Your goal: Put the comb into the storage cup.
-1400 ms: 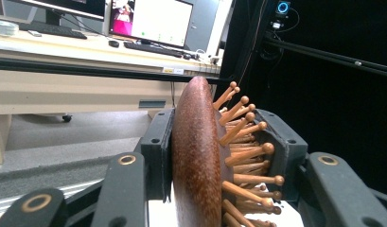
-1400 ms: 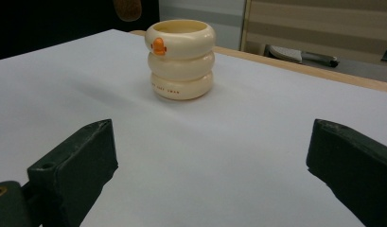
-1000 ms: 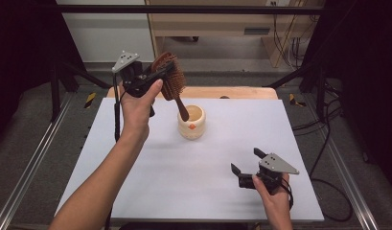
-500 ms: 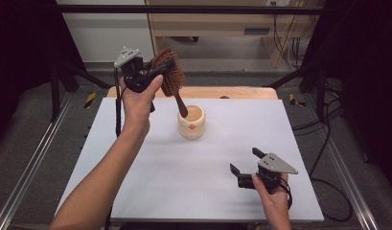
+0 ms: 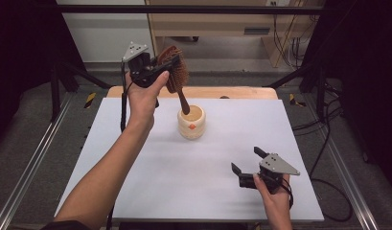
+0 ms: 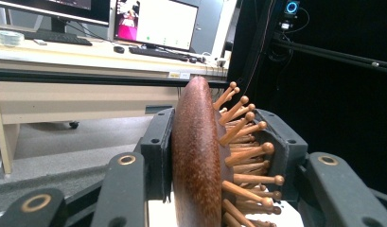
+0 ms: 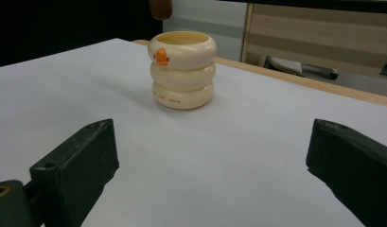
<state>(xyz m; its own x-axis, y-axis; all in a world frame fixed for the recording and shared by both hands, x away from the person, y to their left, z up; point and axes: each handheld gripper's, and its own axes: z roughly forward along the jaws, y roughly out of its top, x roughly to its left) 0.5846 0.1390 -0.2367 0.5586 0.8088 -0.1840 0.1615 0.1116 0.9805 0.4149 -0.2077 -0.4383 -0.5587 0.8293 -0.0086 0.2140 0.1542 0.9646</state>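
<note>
The wooden hairbrush [image 5: 173, 67] is clamped by its head in the left gripper [image 5: 157, 67], one jaw on the smooth back, the other among the pegs. It is held raised above the bench [image 5: 136, 191], handle angled down, with the handle tip just over the mouth of the cream ringed cup [image 5: 191, 122], which stands upright near the middle of the bench.

Risks judged: the peg-side hold is considered uneven, so the brush could pivot or slip. A handle tip striking the rim could tip or shift the light cup. A top-heavy brush left in the cup could topple it.

The right gripper [image 5: 246, 165] rests low at the bench's near edge, jaws apart, nothing between them.

Markings: an orange duck-like emblem is seen on the cup's upper ring; small lettering on its lowest ring cannot be read with certainty.
</note>
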